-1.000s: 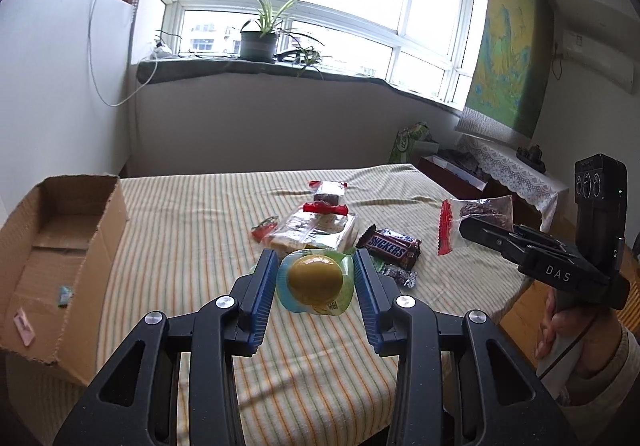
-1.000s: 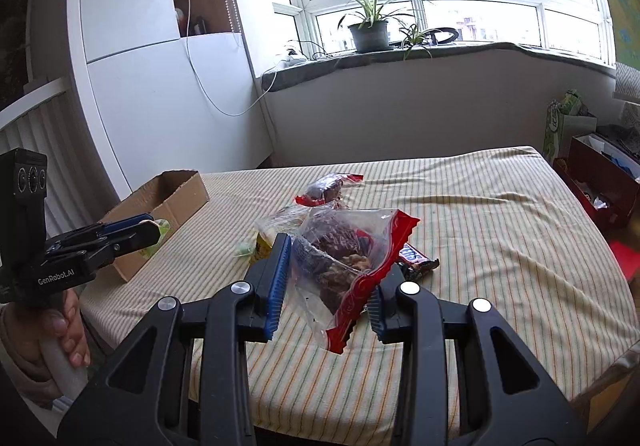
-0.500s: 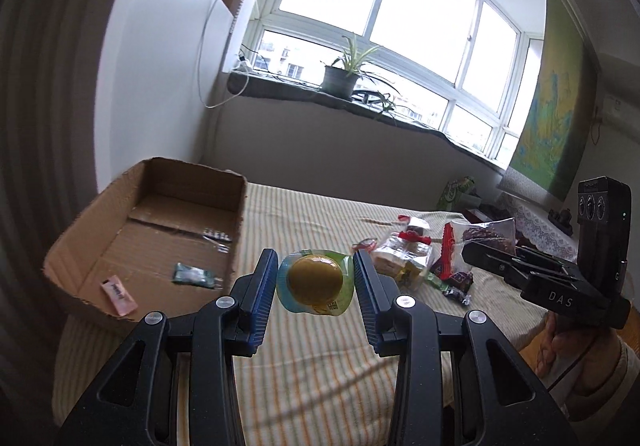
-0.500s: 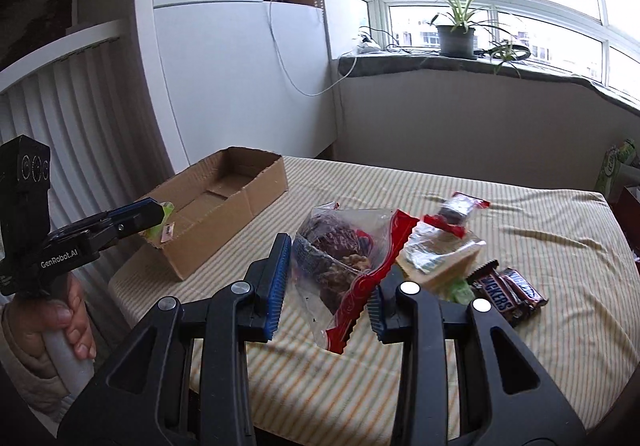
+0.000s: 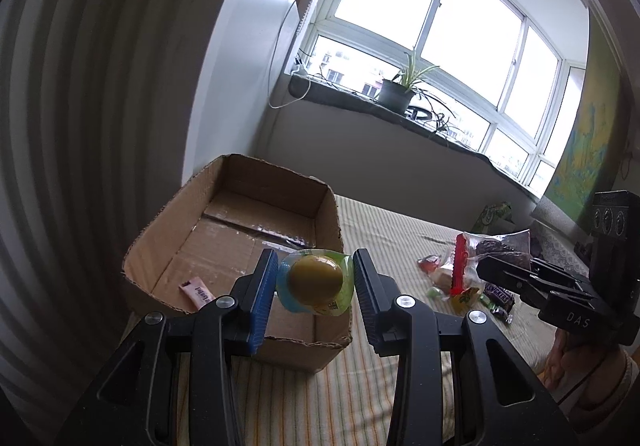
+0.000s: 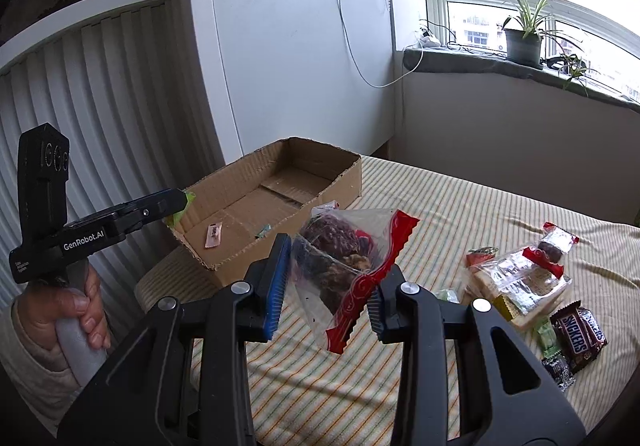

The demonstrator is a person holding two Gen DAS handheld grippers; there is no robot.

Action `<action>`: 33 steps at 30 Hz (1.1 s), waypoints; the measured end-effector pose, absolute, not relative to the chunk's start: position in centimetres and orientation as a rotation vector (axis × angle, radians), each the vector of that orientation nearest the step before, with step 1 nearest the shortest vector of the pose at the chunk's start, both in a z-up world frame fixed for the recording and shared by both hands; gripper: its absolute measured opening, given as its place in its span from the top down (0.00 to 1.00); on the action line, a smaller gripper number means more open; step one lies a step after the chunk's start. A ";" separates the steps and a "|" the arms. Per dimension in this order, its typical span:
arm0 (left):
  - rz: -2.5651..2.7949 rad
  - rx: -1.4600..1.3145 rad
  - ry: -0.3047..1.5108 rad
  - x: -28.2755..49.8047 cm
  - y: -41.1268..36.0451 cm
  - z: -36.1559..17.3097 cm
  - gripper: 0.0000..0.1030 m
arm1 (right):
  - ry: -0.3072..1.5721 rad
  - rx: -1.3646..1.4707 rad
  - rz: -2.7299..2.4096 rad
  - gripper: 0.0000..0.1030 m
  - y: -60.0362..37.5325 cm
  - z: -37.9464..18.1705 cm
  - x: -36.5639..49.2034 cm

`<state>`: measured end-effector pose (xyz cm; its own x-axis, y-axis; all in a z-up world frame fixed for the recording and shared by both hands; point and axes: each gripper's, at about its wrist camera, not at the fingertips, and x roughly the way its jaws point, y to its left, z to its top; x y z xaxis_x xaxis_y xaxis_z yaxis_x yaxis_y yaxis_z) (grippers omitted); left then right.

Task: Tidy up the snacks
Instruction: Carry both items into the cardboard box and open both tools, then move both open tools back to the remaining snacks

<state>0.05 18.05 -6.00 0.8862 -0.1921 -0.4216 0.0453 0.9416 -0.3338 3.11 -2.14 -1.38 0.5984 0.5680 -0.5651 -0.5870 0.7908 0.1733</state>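
Two snacks ride toward one cardboard box (image 5: 256, 230): the left gripper (image 5: 316, 286) is clamped on a round yellow jelly cup (image 5: 316, 280) in a green wrapper, held clear of the striped cloth (image 5: 384, 398); the box lies straight ahead of it and just below, its near rim under the fingertips, its long axis running away from the gripper toward the wall; a pink sachet (image 5: 198, 292) already rests on the box floor, ahead and to the left. The right gripper (image 6: 328, 286) pinches a clear bag of dried fruit (image 6: 340, 258) with a red edge; from it the box (image 6: 272, 197) sits ahead and to the left, a little farther off. The left hand looks the nearer, so its cup probably drops first. The remaining snacks, among them chocolate bars (image 6: 580, 334), lie to the right gripper's right.
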 end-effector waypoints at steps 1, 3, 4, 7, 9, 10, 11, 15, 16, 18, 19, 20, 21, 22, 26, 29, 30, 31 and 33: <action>-0.125 -0.327 0.473 0.3 18.4 -6.3 0.64 | 0.647 -0.034 0.678 0.65 -1.7 -1.5 3.4; -0.120 -0.333 0.485 0.7 18.7 -6.8 0.64 | 0.654 -0.037 0.698 0.65 -0.6 -1.7 4.0; -0.117 -0.335 0.491 0.9 18.9 -7.0 0.64 | 0.658 -0.040 0.709 0.65 0.0 -1.9 4.4; -0.100 -0.342 0.511 1.8 19.7 -7.8 0.64 | 0.666 -0.045 0.750 0.65 2.3 -2.3 5.8; -0.087 -0.349 0.525 2.3 20.3 -8.3 0.64 | 0.667 -0.048 0.781 0.65 4.0 -2.5 6.7; -0.080 -0.354 0.533 2.6 20.6 -8.5 0.62 | 0.666 -0.051 0.798 0.65 4.7 -2.5 7.1; -0.068 -0.361 0.539 2.8 21.0 -8.7 0.59 | 0.664 -0.054 0.815 0.65 5.6 -2.5 7.6; -0.042 -0.393 0.525 2.7 22.1 -8.8 0.38 | 0.701 -0.073 0.893 0.55 9.1 -3.1 9.4; -0.034 -0.395 0.518 2.7 22.3 -8.7 0.33 | 0.702 -0.083 0.896 0.41 9.7 -3.4 9.6; -0.012 -0.397 0.519 2.6 22.6 -8.7 0.32 | 0.684 -0.087 0.901 0.34 10.2 -3.7 9.5; -0.008 -0.400 0.519 2.6 22.8 -8.7 0.32 | 0.684 -0.084 0.904 0.34 10.2 -3.9 9.4; -0.003 -0.404 0.519 2.6 22.9 -8.7 0.32 | 0.691 -0.079 0.901 0.34 10.1 -4.1 9.4; 0.001 -0.408 0.521 2.6 23.0 -8.7 0.32 | 0.700 -0.073 0.895 0.34 10.0 -4.3 9.4; 0.004 -0.411 0.522 2.5 23.1 -8.7 0.32 | 0.705 -0.066 0.887 0.34 9.7 -4.5 9.5; 0.009 -0.412 0.524 2.1 22.7 -8.3 0.32 | 0.709 -0.057 0.864 0.34 8.9 -4.4 9.3; 0.010 -0.413 0.513 1.7 22.5 -7.7 0.32 | 0.694 -0.056 0.863 0.34 8.4 -3.6 8.9; 0.010 -0.410 0.508 1.4 22.4 -7.5 0.32 | 0.685 -0.058 0.863 0.34 8.3 -3.3 8.7; 0.012 -0.405 0.502 1.2 22.4 -7.2 0.32 | 0.676 -0.057 0.864 0.34 8.3 -3.1 8.4; 0.022 -0.400 0.495 0.8 22.5 -6.8 0.32 | 0.663 -0.055 0.865 0.34 8.2 -2.7 7.9</action>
<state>0.80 22.51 -6.78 0.8814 -0.0750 -0.4664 -0.1163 0.9225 -0.3681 7.92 8.16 -2.65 0.4623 0.6869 -0.5608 -0.7198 0.6600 0.2150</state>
